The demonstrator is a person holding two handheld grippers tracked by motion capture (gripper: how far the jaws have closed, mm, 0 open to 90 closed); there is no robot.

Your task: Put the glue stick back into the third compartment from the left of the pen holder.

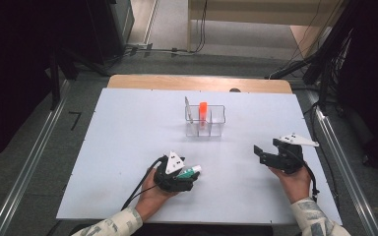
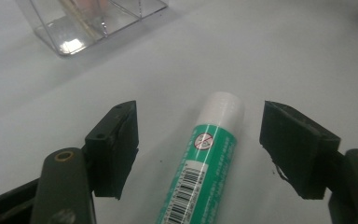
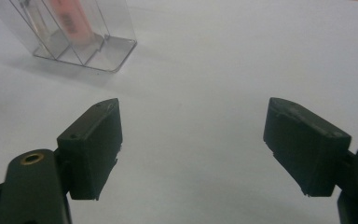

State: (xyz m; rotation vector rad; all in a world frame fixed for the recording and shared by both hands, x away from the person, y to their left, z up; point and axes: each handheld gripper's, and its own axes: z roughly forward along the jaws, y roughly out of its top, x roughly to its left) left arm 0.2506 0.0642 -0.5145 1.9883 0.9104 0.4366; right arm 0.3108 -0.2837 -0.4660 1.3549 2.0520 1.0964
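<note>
Closest in, the left gripper (image 2: 200,144) shows its two blunt, matte black fingers (image 2: 116,144) standing apart on either side of a glue stick (image 2: 205,163), with bare bench visible between each pad and the tube, so nothing is gripped. The glue stick is a smooth cylinder with a glossy green label, a printed barcode and a frosted white cap, lying flat on the bench (image 1: 128,147), a flat, white, matte sheet. From above, the left gripper (image 1: 189,173) sits low at the near edge with the glue stick (image 1: 193,171) poking out to its right, and a hand in a patterned sleeve holds it. The right gripper (image 1: 259,153) hovers well apart on the right side, its fingers (image 3: 95,144) spread wide over plain white surface with nothing between them. Farther back, near the middle of the bench, stands a clear plastic organiser (image 1: 216,120) with thin dividing walls; an orange stick (image 1: 203,112) stands upright in one compartment.
</note>
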